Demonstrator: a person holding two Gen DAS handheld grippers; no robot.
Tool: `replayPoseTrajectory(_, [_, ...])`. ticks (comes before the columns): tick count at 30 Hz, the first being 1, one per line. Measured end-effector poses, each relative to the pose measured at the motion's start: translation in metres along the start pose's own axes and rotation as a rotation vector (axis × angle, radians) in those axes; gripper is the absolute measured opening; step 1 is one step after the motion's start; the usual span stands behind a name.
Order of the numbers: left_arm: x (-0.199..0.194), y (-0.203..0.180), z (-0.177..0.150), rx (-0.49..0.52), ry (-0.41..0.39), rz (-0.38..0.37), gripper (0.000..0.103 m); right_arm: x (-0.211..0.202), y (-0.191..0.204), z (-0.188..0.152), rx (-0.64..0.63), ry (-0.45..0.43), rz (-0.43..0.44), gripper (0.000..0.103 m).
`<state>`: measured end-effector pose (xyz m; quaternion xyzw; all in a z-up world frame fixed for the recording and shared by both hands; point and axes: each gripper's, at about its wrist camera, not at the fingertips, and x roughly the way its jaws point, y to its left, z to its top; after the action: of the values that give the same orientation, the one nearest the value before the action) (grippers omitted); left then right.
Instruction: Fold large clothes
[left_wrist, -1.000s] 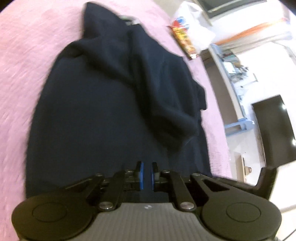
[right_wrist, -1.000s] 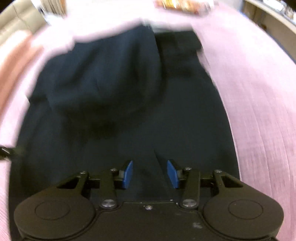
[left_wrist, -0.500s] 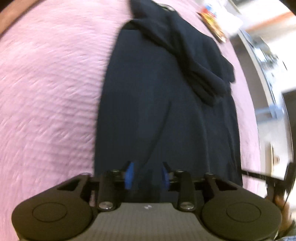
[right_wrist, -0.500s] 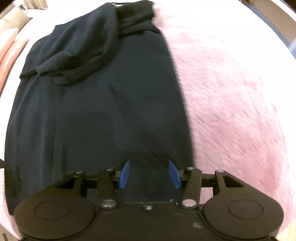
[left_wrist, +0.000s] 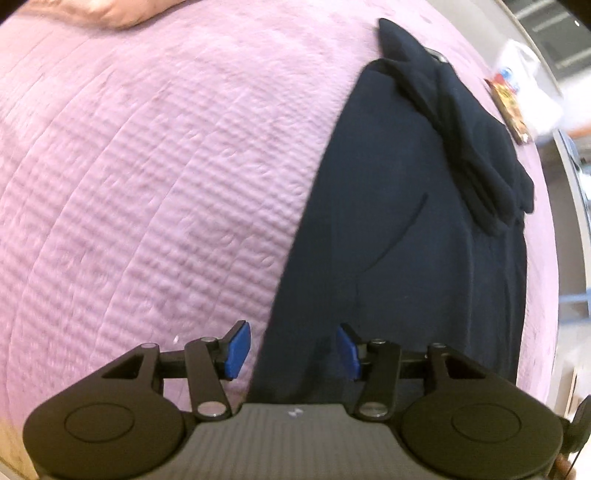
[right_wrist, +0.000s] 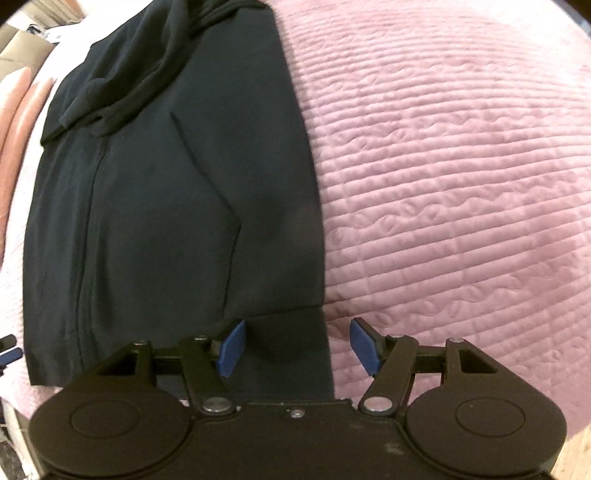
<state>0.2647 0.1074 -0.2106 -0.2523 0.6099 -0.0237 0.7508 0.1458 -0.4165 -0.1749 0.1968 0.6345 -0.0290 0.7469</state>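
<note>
A dark navy garment (left_wrist: 399, 221) lies flat on a pink quilted bedspread (left_wrist: 147, 184), with its sleeves and hood folded in over the body at the far end (left_wrist: 465, 122). My left gripper (left_wrist: 291, 349) is open and straddles the garment's near left corner. In the right wrist view the same garment (right_wrist: 177, 192) fills the left half. My right gripper (right_wrist: 297, 345) is open and straddles the hem band at the near right corner. Neither gripper holds cloth.
The bedspread (right_wrist: 461, 184) stretches wide to both sides. A colourful packet (left_wrist: 511, 110) and a white bag (left_wrist: 532, 85) lie past the garment's far end. A pink cushion (left_wrist: 110, 11) sits at the far left. The bed's edge runs just right of the garment.
Both grippers have opened wider and drifted outward, the left toward the garment's left edge, the right toward its right edge. The left was nearly shut a second ago.
</note>
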Motion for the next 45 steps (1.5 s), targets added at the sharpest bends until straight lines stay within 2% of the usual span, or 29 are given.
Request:
replayPoseTrajectory(2, [0.008, 0.007, -0.004, -0.027, 0.016, -0.008, 0.054, 0.008, -0.003, 0.001, -0.007, 0.020, 0.014, 0.078])
replayPoseTrajectory(4, [0.017, 0.022, -0.009, -0.077, 0.092, -0.083, 0.055, 0.012, 0.001, 0.002, -0.029, 0.021, 0.014, 0.077])
replayPoseTrajectory(6, [0.026, 0.022, -0.015, -0.084, 0.092, -0.123, 0.055, 0.011, 0.005, 0.000, -0.057, 0.023, 0.014, 0.058])
replayPoseTrajectory(8, [0.027, 0.017, -0.017, -0.048, 0.072, -0.114, 0.032, 0.009, 0.010, -0.001, -0.075, 0.025, 0.034, 0.020])
replayPoseTrajectory(9, [0.028, 0.016, -0.015, -0.034, 0.072, -0.119, 0.009, 0.008, 0.010, 0.000, -0.065, 0.024, 0.049, 0.015])
replayPoseTrajectory(11, [0.020, 0.009, -0.012, -0.030, 0.034, -0.154, 0.009, 0.002, 0.009, 0.005, -0.039, 0.012, 0.062, 0.012])
replayPoseTrajectory(14, [-0.002, -0.012, 0.012, -0.002, -0.040, -0.241, 0.009, -0.023, 0.016, 0.028, -0.012, -0.070, 0.104, 0.010])
replayPoseTrajectory(18, [-0.026, -0.054, 0.072, 0.099, -0.174, -0.341, 0.009, -0.058, 0.041, 0.089, -0.044, -0.258, 0.121, 0.008])
replayPoseTrajectory(21, [-0.023, -0.084, 0.132, 0.146, -0.281, -0.405, 0.010, -0.063, 0.062, 0.144, -0.073, -0.396, 0.108, 0.008])
replayPoseTrajectory(23, [-0.016, -0.100, 0.167, 0.147, -0.364, -0.400, 0.017, -0.059, 0.074, 0.181, -0.058, -0.480, 0.099, 0.008])
replayPoseTrajectory(24, [-0.013, -0.106, 0.186, 0.134, -0.416, -0.380, 0.025, -0.056, 0.081, 0.198, -0.032, -0.520, 0.079, 0.009])
replayPoseTrajectory(25, [-0.010, -0.109, 0.198, 0.118, -0.453, -0.360, 0.040, -0.052, 0.083, 0.212, 0.000, -0.543, 0.061, 0.035])
replayPoseTrajectory(26, [-0.009, -0.110, 0.208, 0.106, -0.493, -0.338, 0.047, -0.049, 0.085, 0.222, 0.029, -0.549, 0.043, 0.062])
replayPoseTrajectory(27, [-0.009, -0.109, 0.214, 0.102, -0.514, -0.323, 0.055, -0.048, 0.087, 0.229, 0.045, -0.556, 0.030, 0.068])
replayPoseTrajectory(28, [-0.006, -0.107, 0.219, 0.115, -0.517, -0.310, 0.055, -0.048, 0.086, 0.230, 0.044, -0.567, 0.024, 0.073])
replayPoseTrajectory(30, [0.003, -0.107, 0.225, 0.165, -0.471, -0.276, 0.055, -0.046, 0.084, 0.225, 0.031, -0.558, -0.011, 0.073])
replayPoseTrajectory(33, [0.028, -0.103, 0.230, 0.275, -0.368, -0.214, 0.052, -0.022, 0.083, 0.210, 0.032, -0.478, -0.063, 0.072])
replayPoseTrajectory(36, [0.048, -0.101, 0.233, 0.356, -0.326, -0.172, 0.053, -0.001, 0.083, 0.205, 0.038, -0.413, -0.090, 0.071])
replayPoseTrajectory(38, [0.061, -0.101, 0.242, 0.358, -0.329, -0.157, 0.053, 0.003, 0.082, 0.206, 0.032, -0.406, -0.111, 0.071])
replayPoseTrajectory(42, [0.078, -0.100, 0.262, 0.305, -0.325, -0.207, 0.056, 0.007, 0.094, 0.214, 0.007, -0.424, -0.124, 0.071])
replayPoseTrajectory(45, [0.084, -0.108, 0.271, 0.313, -0.316, -0.209, 0.057, 0.009, 0.098, 0.224, -0.019, -0.445, -0.128, 0.071])
